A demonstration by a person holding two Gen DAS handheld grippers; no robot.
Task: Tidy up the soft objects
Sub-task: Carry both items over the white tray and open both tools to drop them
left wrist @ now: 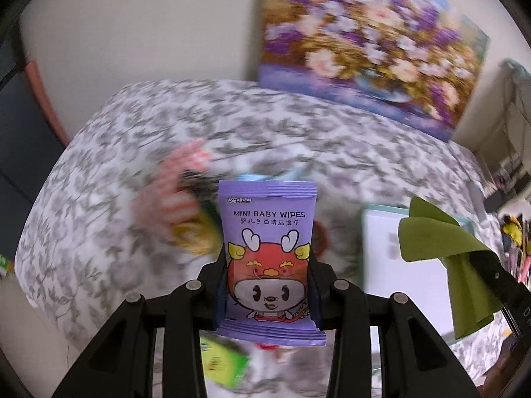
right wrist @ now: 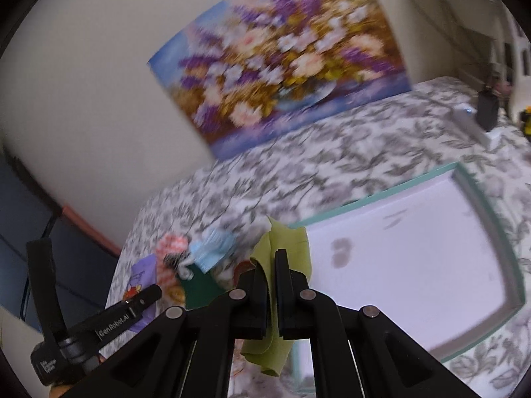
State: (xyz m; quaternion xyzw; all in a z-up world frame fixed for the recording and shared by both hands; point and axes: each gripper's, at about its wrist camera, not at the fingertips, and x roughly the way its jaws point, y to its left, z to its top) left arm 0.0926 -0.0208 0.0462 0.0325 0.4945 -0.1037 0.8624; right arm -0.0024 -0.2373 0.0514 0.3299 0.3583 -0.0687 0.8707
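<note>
Wipes packet [left wrist: 268, 262] clamped in left claw [left wrist: 267, 285], green cloth [right wrist: 282, 255] in right claw [right wrist: 271, 265]; tray [right wrist: 398, 265] seemingly bare.

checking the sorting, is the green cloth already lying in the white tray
No, the green cloth is pinched between the right gripper fingers, held in front of the white tray, not lying in it.

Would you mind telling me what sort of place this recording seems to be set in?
Most likely a room in a home, perhaps a bedroom. A surface under a grey floral cover stands against a plain wall, a flower painting leans on that wall, and household soft goods such as a baby wipes pack are about.
</note>
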